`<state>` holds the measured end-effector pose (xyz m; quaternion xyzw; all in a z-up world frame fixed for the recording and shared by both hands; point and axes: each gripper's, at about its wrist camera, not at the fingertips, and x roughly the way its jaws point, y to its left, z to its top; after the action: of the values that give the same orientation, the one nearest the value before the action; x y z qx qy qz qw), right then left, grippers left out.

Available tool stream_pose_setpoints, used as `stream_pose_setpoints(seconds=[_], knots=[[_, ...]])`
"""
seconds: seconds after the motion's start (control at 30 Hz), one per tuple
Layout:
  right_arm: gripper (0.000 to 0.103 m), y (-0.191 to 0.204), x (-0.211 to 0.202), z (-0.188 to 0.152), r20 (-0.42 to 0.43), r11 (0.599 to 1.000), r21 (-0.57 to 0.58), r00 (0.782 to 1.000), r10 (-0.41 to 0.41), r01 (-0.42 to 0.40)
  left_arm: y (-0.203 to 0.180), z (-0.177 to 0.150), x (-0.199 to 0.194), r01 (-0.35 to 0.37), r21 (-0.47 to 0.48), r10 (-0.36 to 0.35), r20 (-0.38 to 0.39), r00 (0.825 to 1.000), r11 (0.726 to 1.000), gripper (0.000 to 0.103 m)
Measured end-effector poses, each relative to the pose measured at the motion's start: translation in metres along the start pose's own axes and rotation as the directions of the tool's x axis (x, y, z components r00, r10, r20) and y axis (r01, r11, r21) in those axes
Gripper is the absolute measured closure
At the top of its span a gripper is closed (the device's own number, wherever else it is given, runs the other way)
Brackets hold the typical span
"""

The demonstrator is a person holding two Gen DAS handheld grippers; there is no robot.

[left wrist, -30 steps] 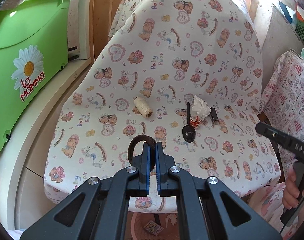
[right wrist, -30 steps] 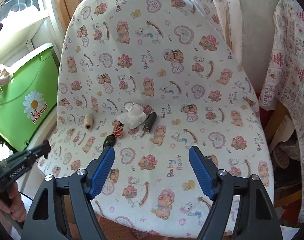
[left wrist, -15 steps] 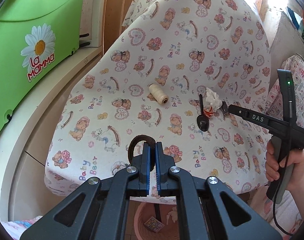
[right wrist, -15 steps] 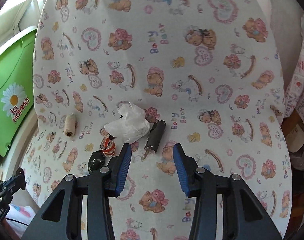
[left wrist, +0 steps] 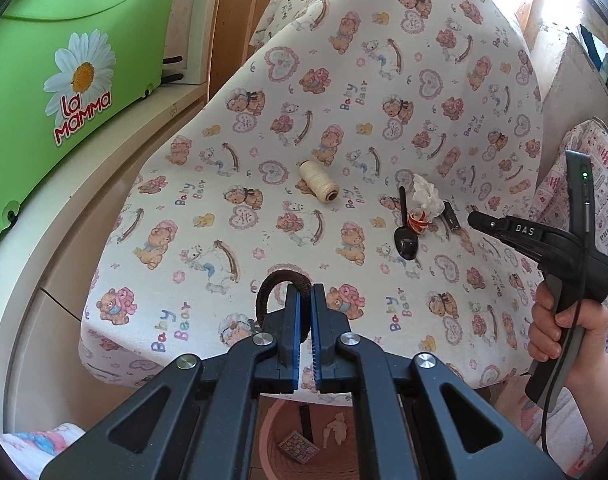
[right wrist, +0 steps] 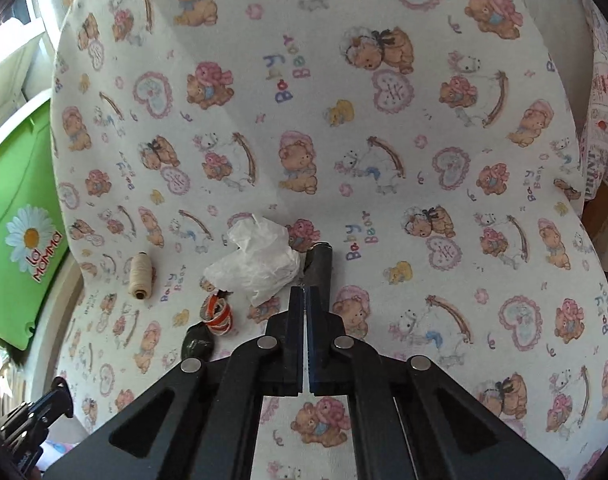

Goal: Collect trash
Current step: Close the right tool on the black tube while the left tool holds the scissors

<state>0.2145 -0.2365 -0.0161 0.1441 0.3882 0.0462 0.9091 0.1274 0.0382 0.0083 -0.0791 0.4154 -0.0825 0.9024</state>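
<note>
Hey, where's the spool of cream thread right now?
The spool of cream thread lies on the bear-print cover, left of the crumpled white tissue in the right wrist view, apart from it.

Left tool (left wrist: 306,300) closed — right tool (right wrist: 306,300) just closing.

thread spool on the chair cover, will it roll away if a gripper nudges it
Probably. The thread spool is a cylinder lying on its side on the chair cover, so a sideways nudge would likely roll it. The soft fabric may slow it. It looks small and tightly wound, so probably light and firm to pinch.
</note>
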Motion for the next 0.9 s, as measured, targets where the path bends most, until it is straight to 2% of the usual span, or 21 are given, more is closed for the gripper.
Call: stream_pose_setpoints(seconds=[0.17,0.27,0.3,0.33,0.4,0.6,0.67,0.77,0.9], knots=[[0.101,0.001,-0.029,-0.006,0.027,0.999,-0.030,0.999,0.040,-0.039,-0.009,-0.001,-0.004,0.009,0.019,-0.009,0.008,1.000,1.000,0.099],[0.100,0.003,-0.033,-0.005,0.064,0.999,-0.046,0.998,-0.006,0.009,-0.015,-0.002,-0.005,0.010,0.038,-0.010,0.015,1.000,0.999,0.099],[0.092,0.003,-0.031,-0.004,0.074,0.999,-0.040,0.997,-0.033,0.036,-0.016,-0.002,-0.005,0.007,0.042,-0.007,0.017,1.000,0.999,0.099],[0.077,0.002,-0.035,-0.003,0.063,0.998,-0.039,0.997,-0.049,0.052,-0.016,-0.003,-0.005,0.005,0.044,-0.006,0.016,1.000,0.999,0.099],[0.063,-0.002,-0.029,0.001,0.031,0.998,-0.053,0.999,-0.039,0.041,-0.014,-0.005,-0.003,0.002,0.043,-0.002,0.009,1.000,0.999,0.099],[0.063,0.015,0.008,0.004,-0.034,0.983,-0.165,0.995,-0.093,0.086,-0.003,-0.007,0.005,-0.013,0.013,0.013,-0.004,1.000,1.000,0.099],[0.066,0.019,0.018,0.005,-0.041,0.979,-0.175,0.993,-0.111,0.102,0.000,-0.006,0.007,-0.018,0.006,0.018,-0.003,1.000,1.000,0.099],[0.086,0.022,0.032,0.005,-0.061,0.975,-0.190,0.990,-0.125,0.111,0.003,-0.005,0.008,-0.019,-0.006,0.019,-0.005,1.000,1.000,0.099],[0.097,0.021,0.031,0.004,-0.043,0.974,-0.176,0.987,-0.152,0.143,0.006,-0.007,0.007,-0.018,-0.016,0.018,-0.006,1.000,1.000,0.099]])
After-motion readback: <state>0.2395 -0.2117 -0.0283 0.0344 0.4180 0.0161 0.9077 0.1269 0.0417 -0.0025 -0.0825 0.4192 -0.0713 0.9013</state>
